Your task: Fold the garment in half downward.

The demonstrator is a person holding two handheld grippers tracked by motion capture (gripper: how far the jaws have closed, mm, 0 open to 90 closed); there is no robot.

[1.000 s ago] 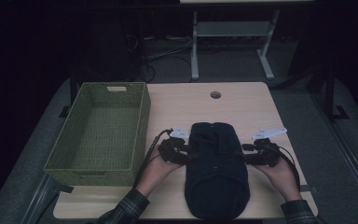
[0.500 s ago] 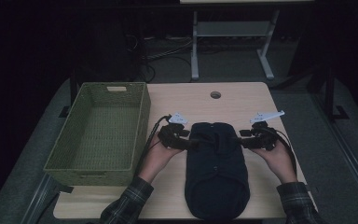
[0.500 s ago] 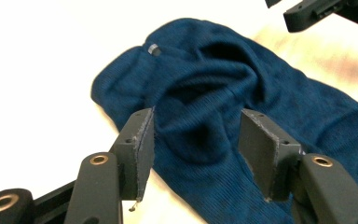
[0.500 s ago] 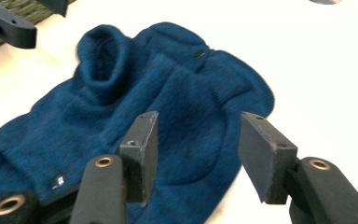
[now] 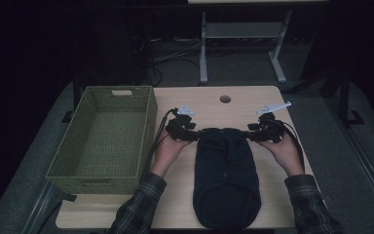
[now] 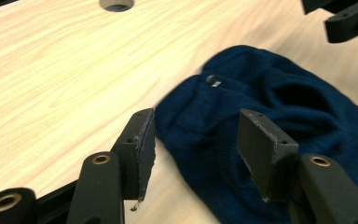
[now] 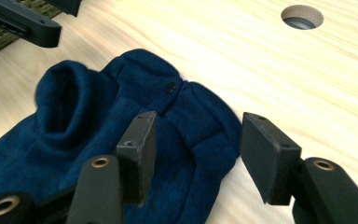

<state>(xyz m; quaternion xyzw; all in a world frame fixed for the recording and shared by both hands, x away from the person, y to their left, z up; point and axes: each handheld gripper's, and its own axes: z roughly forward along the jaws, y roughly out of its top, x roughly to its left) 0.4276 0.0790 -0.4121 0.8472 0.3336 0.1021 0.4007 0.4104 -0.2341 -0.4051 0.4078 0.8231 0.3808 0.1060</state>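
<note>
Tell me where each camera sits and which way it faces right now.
High view: fixed above the person's side, looking forward and down on the table, basket and navy garment; forearms, left gripper and right gripper show.
Left gripper view: rides the left gripper, looking along its open jaws at the garment's corner.
Right gripper view: rides the right gripper, jaws open over the opposite corner.
Shared: both gripper views show the garment, the table's round hole and the other gripper's jaws.
</note>
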